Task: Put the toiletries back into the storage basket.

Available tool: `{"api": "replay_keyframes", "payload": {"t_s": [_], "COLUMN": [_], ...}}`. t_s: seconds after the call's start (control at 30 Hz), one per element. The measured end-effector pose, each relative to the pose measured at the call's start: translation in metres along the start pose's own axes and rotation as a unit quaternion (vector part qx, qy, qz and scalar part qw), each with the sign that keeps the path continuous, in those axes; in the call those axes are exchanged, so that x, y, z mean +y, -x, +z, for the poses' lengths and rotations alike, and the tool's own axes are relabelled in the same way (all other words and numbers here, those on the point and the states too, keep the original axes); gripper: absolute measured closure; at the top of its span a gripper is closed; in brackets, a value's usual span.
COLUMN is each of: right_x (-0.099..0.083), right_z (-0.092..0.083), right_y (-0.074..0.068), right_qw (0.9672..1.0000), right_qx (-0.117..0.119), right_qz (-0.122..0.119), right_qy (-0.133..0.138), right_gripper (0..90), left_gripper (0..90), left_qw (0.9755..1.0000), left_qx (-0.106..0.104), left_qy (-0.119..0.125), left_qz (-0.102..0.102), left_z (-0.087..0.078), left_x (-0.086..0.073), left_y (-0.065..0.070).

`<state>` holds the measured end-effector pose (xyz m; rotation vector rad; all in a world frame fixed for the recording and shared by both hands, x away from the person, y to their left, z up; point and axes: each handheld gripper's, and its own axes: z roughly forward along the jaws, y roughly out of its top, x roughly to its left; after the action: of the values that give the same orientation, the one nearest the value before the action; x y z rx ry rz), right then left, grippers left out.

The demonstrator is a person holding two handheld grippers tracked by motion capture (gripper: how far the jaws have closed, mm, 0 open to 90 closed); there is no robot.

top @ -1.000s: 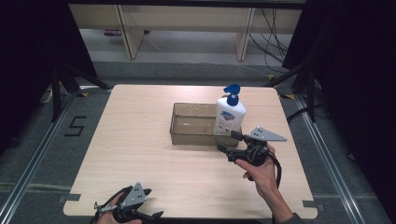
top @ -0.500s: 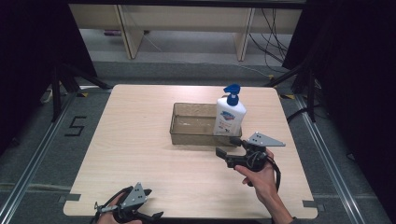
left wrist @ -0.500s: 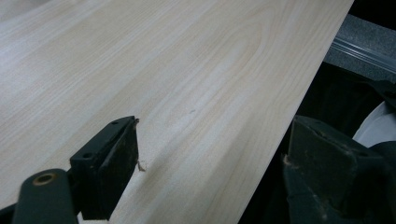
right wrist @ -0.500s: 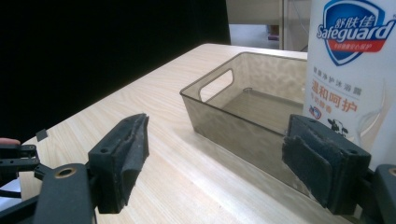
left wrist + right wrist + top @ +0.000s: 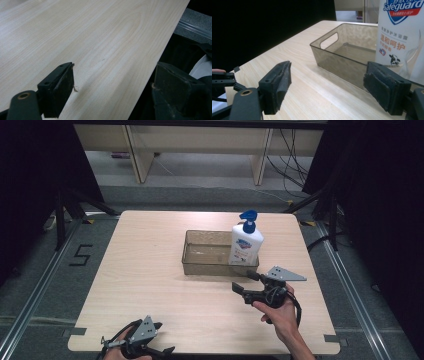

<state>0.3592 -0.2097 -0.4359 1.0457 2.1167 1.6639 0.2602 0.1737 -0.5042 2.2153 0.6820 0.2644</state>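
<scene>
Two grippers [image 5: 246, 283] [image 5: 162, 354] gape; one bottle [image 5: 246, 245] in one bin [image 5: 200, 266].

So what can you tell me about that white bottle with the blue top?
The bottle is a white plastic pump dispenser with a blue pump head and a blue-and-red Safeguard label, with Chinese text below. It stands upright inside the right end of a clear, smoky plastic bin on the wooden table. Nothing grips it; the right gripper, jaws open, sits just in front.
</scene>
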Motion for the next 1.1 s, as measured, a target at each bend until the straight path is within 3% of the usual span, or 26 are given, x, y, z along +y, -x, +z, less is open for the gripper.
{"api": "replay_keyframes", "payload": {"t_s": [0.1,0.17,0.2,0.27,0.3,0.37,0.43,0.47,0.5,0.53,0.57,0.63,0.67,0.77,0.87,0.97,1.0,1.1], "right_x": [-0.002,-0.003,-0.004,-0.005,-0.006,-0.007,-0.008,-0.009,-0.01,-0.011,-0.013,-0.016,-0.017,-0.021,-0.024,-0.027,-0.028,-0.031], "right_z": [-0.001,-0.002,-0.003,-0.001,-0.001,-0.002,-0.003,-0.003,-0.004,-0.005,-0.005,-0.007,-0.008,-0.009,-0.009,-0.011,-0.012,-0.012], "right_y": [-0.002,-0.002,-0.004,-0.003,-0.005,-0.005,-0.007,-0.006,-0.008,-0.007,-0.008,-0.01,-0.009,-0.012,-0.013,-0.017,-0.019,-0.02], "right_qw": [0.9998,0.9998,0.9995,0.9999,0.9997,0.9999,0.9997,0.9998,0.9996,0.9997,0.9996,0.9993,0.9996,0.9996,0.9997,0.9994,0.9991,0.9991], "right_qx": [0.009,0.008,0.009,0.006,0.008,0.012,0.012,0.012,0.013,0.016,0.02,0.022,0.021,0.021,0.021,0.027,0.03,0.033], "right_qz": [0.014,0.009,0.026,0.008,0.02,0.009,0.02,0.01,0.021,0.012,0.018,0.025,0.013,0.013,-0.002,0.014,0.021,0.013], "right_qy": [-0.007,-0.013,-0.017,-0.009,-0.009,-0.008,-0.012,-0.01,-0.013,-0.013,-0.013,-0.016,-0.014,-0.016,-0.013,-0.019,-0.022,-0.023], "right_gripper": [22.0,22.0,22.0,21.5,21.5,21.1,20.3,19.9,19.1,18.3,18.0,16.5,15.7,15.4,15.2,15.3,15.2,15.2], "left_gripper": [15.9,15.9,15.9,15.9,15.9,15.9,15.9,16.0,16.0,15.9,15.9,15.9,15.9,15.9,15.9,15.9,15.9,15.9], "left_qw": [1.0,1.0,1.0,1.0,1.0,1.0,1.0,1.0,1.0,1.0,1.0,1.0,1.0,1.0,1.0,0.9999,1.0,1.0], "left_qx": [0.0,-0.001,0.0,0.0,0.001,0.001,0.003,0.003,0.002,0.004,0.004,0.004,0.004,0.001,0.003,0.001,0.003,0.005], "left_qy": [0.0,0.001,0.0,0.002,0.002,0.005,-0.003,-0.002,-0.002,-0.001,-0.002,-0.002,-0.002,0.002,-0.001,0.005,0.001,0.0], "left_qz": [0.0,0.0,0.0,-0.001,-0.001,0.0,0.006,0.006,0.001,-0.006,0.006,0.004,0.005,0.0,0.005,-0.01,0.004,0.004], "left_z": [0.0,0.0,0.0,0.0,0.0,0.0,-0.001,-0.001,-0.001,-0.001,-0.001,-0.001,-0.001,0.0,-0.001,0.0,-0.001,-0.001], "left_x": [0.0,0.0,0.0,0.0,0.0,0.0,0.0,0.0,0.0,0.0,0.0,0.0,0.0,0.0,0.0,0.0,0.0,0.0], "left_y": [0.0,0.0,0.0,0.0,0.0,0.0,-0.001,-0.001,0.0,0.0,-0.001,-0.001,-0.001,0.0,-0.001,0.001,-0.001,-0.001]}}
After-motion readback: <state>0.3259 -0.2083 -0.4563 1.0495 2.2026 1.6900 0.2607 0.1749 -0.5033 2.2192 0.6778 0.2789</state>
